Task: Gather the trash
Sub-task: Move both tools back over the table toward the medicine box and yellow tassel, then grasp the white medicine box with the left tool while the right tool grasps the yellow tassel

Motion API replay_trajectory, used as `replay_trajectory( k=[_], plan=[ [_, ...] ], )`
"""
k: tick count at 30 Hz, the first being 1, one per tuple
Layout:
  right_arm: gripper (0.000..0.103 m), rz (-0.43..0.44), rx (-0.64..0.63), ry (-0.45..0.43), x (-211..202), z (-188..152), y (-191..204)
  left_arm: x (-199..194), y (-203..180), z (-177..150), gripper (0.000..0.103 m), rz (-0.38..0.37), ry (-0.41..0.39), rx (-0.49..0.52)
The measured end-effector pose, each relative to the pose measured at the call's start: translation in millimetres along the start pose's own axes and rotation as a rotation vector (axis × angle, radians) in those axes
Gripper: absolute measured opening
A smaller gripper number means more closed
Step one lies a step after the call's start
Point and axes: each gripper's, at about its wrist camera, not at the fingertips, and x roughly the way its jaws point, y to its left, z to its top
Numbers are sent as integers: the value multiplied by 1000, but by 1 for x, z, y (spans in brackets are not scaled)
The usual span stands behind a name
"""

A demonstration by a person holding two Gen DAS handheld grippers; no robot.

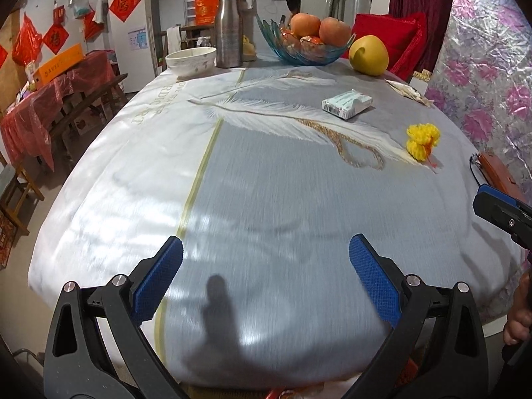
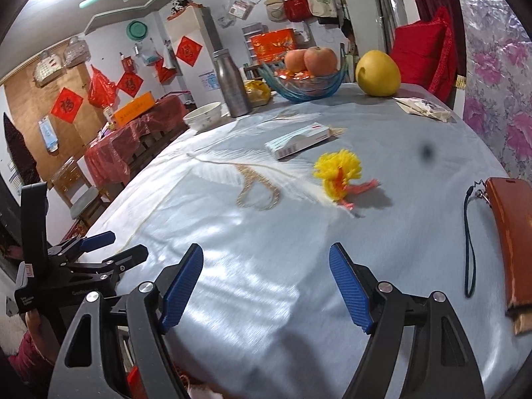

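Observation:
A yellow tassel scrap with red threads [image 2: 339, 174] lies on the grey feather-print tablecloth [image 2: 266, 266], ahead of my right gripper [image 2: 266, 282], which is open and empty. The tassel also shows in the left wrist view [image 1: 421, 140] at the right. A white cigarette pack [image 1: 346, 103] lies beyond it, also seen in the right wrist view [image 2: 299, 140]. A flat paper packet [image 2: 424, 108] lies at the far right. My left gripper [image 1: 266, 276] is open and empty above the near part of the table.
A brown wallet with a strap [image 2: 512, 239] lies at the right edge. At the back stand a blue glass fruit bowl [image 1: 304, 48], a yellow pomelo [image 1: 369, 55], a steel flask [image 1: 228, 28] and a white bowl [image 1: 191, 61]. A flowered wall is right.

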Motion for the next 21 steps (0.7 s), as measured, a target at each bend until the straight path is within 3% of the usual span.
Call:
replay_trajectory(
  k=[11,21],
  plan=[
    [78,-35,88,15,38,27,-39,32,-1,21,96,-26,33,-16],
    [78,-61,150,41,79,50,-64,45,0,26,96,-1,51,-12]
  ],
)
